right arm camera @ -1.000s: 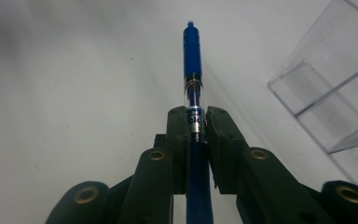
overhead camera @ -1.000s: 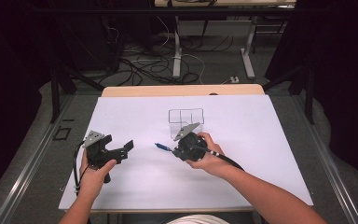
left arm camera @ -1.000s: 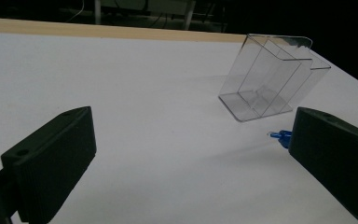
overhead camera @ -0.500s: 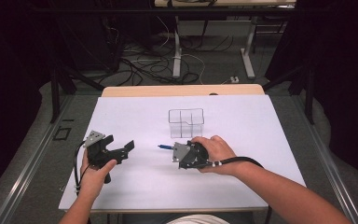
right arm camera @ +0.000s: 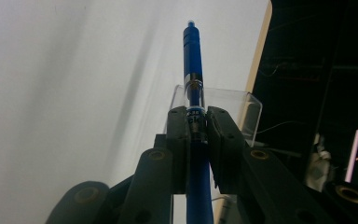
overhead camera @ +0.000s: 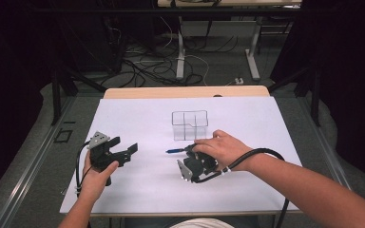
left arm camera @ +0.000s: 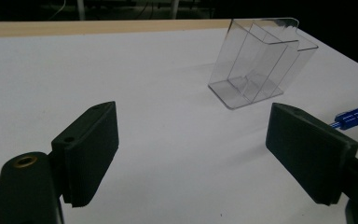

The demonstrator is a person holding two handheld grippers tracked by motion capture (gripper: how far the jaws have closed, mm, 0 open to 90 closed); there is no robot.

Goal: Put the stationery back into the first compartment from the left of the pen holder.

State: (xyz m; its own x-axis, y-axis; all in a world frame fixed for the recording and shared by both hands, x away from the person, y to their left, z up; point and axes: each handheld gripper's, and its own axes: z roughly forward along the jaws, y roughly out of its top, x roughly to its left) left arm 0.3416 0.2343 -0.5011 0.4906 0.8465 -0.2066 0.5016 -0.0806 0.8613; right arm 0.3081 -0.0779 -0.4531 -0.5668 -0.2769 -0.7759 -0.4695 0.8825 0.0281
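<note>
While clamped lengthwise in the right gripper (right arm camera: 198,128) jaws just above the white surface (overhead camera: 138,118), blue pen (right arm camera: 193,60) picked up but not yet dropped into clear divided holder (overhead camera: 190,125) just beyond, all compartments empty. Left gripper (overhead camera: 126,151) jaws apart, just been closing, gripping nothing.

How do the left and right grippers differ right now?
The left gripper stands open with nothing between its jaws, which have just been closing; the right gripper is shut on the blue pen. The left gripper sits apart from the clear organizer; the right gripper lies nearer it. Both are black and hand-held over the white table.
</note>
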